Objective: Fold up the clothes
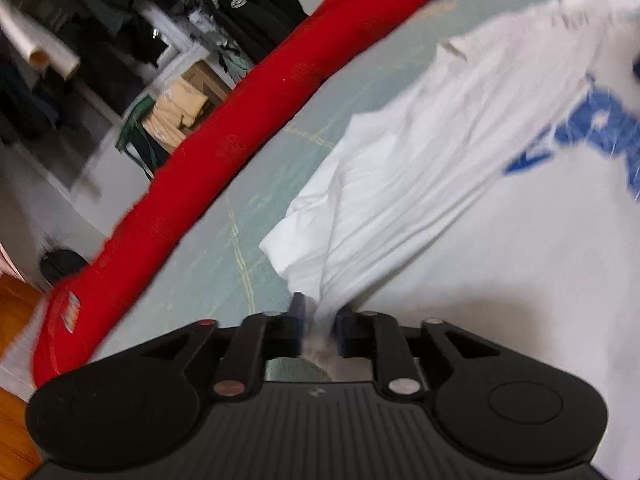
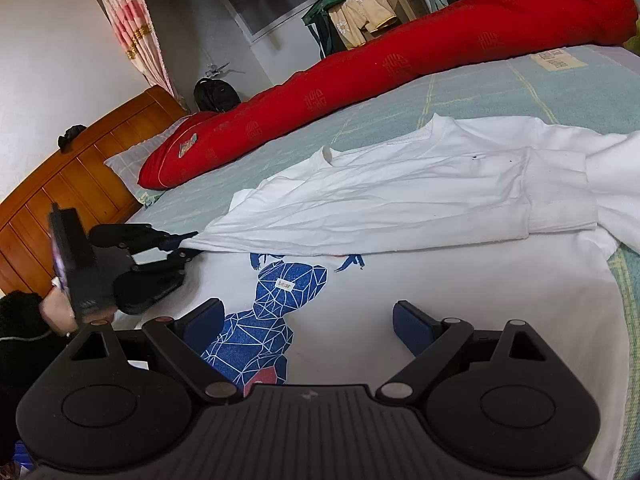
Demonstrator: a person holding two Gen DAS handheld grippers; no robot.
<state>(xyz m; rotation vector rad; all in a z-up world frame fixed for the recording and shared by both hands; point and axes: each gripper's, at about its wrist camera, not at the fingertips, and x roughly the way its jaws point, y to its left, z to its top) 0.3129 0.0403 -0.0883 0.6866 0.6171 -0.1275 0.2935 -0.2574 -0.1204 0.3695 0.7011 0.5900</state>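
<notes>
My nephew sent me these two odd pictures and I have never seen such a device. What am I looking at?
These are two hand-held pinching tools, each carrying a camera that looks along its fingers. One picture is from the left gripper, the other from the right gripper. A white T-shirt with a blue geometric bear print lies on a pale green bedsheet, beside a long red bolster. The left gripper pinches a folded-over edge of the shirt; the right one hovers open, holding nothing.

wooden headboard (image 2: 60,184), pink curtain (image 2: 128,20), white wall (image 2: 48,60)
</notes>
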